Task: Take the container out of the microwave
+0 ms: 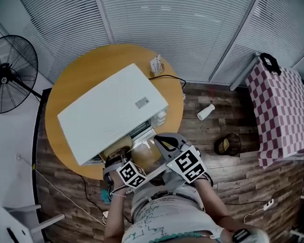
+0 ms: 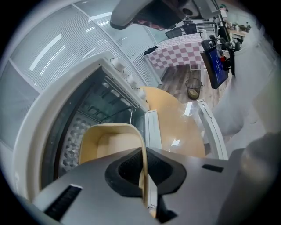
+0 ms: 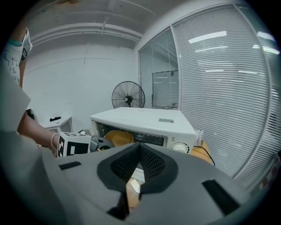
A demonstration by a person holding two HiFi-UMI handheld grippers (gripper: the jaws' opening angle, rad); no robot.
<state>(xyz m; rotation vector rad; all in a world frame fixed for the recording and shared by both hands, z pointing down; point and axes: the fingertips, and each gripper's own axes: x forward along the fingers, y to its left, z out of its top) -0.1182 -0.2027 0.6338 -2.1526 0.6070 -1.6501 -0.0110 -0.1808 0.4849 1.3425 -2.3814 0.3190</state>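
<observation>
Left hand-held gripper [image 2: 143, 167] pinching container [image 2: 112, 143] rim at microwave [image 2: 66, 96] mouth; right hand-held gripper [image 3: 138, 151] pressed together, nearby.

One microwave [image 1: 111, 113], one container [image 2: 112, 145], two tongs [image 2: 144, 173] [image 3: 138, 151], one fan [image 1: 10, 75], one bin [image 1: 228, 145]

light: we see cool, even indoor light, with bright strips mirrored on the blinds [image 3: 219, 39].
glare: we catch a white glint on the table [image 2: 175, 143].
shadow: we find the microwave [image 2: 83, 118] cavity dim.
distortion: we see strong fisheye bending and black corners in both gripper views.
</observation>
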